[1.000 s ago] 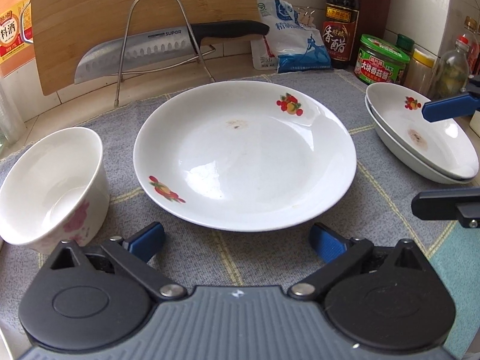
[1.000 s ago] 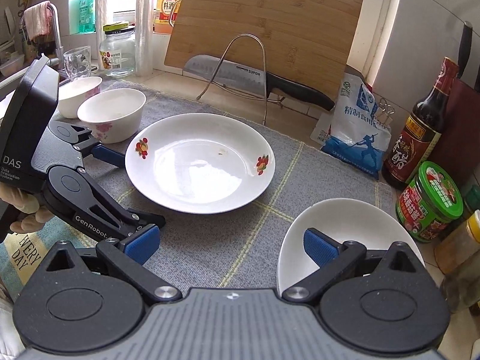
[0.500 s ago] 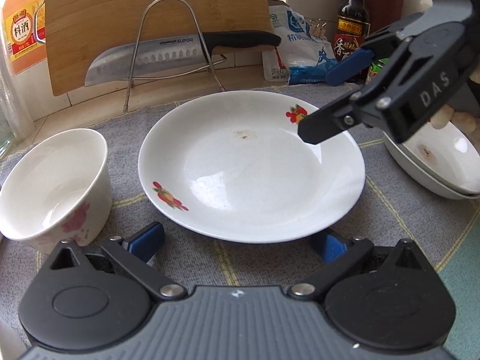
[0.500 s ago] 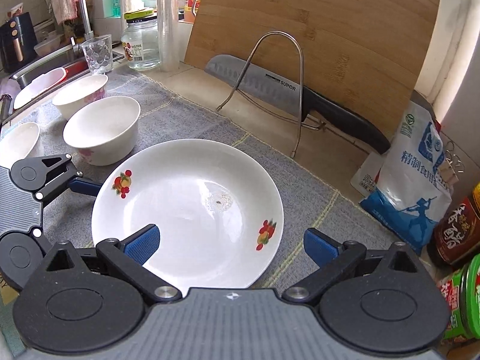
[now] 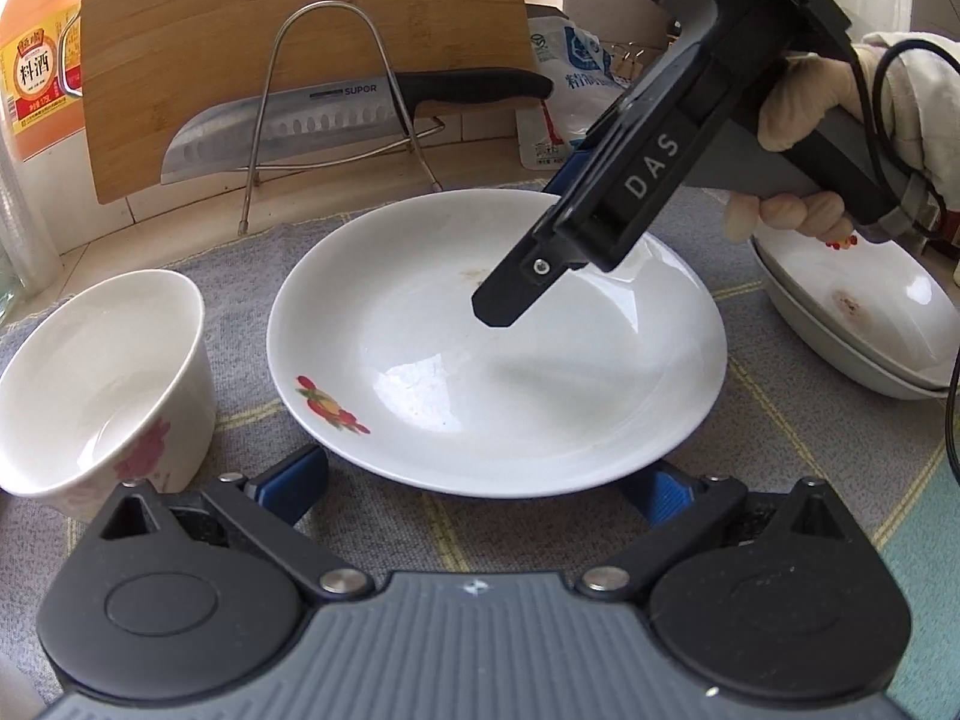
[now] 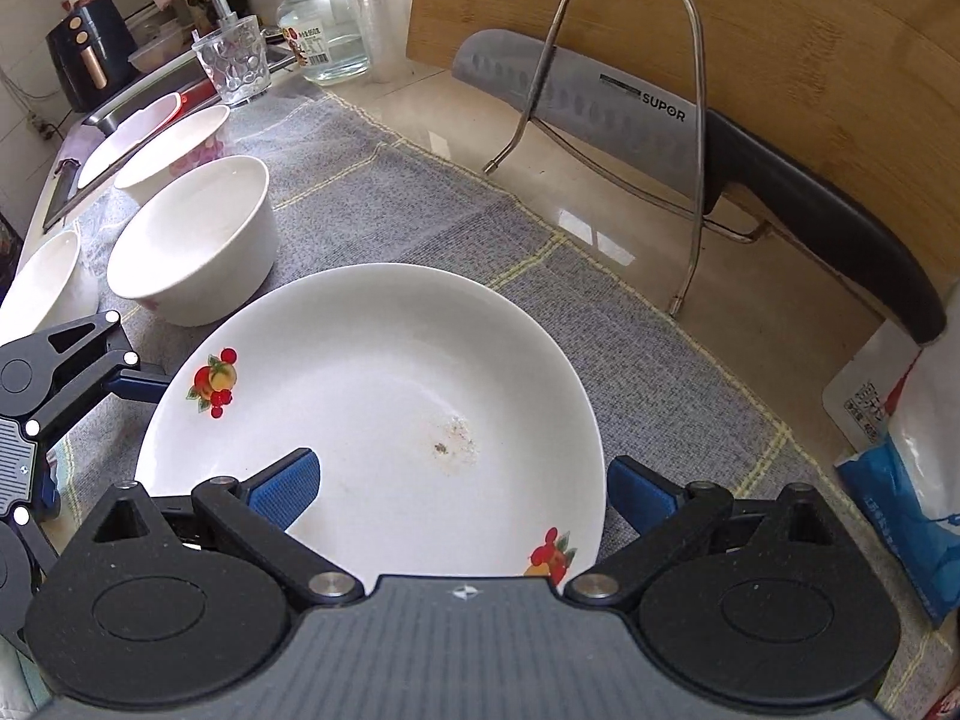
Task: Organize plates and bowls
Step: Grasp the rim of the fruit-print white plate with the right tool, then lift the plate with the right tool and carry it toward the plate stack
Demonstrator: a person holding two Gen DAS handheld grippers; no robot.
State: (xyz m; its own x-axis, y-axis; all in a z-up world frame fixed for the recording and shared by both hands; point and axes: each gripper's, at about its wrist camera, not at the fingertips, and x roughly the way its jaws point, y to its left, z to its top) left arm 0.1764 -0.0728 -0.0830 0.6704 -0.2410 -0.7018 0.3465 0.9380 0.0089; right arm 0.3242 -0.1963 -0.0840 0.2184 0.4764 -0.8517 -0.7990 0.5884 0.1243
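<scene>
The plate (image 6: 372,396) lies on the grey mat (image 6: 390,198) on the table. The right gripper (image 6: 462,489) is open, its pads astride the rim at 5 o'clock, perhaps not touching. The left gripper (image 5: 480,477), open, waits at the plate's near rim. A bowl (image 5: 102,384) stands at 9 o'clock.

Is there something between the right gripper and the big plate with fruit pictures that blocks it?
Nothing visible does. The right gripper is open directly over the plate, one finger above its inside, the other outside its rim. The nearest bowl sits apart, to the plate's left.
</scene>
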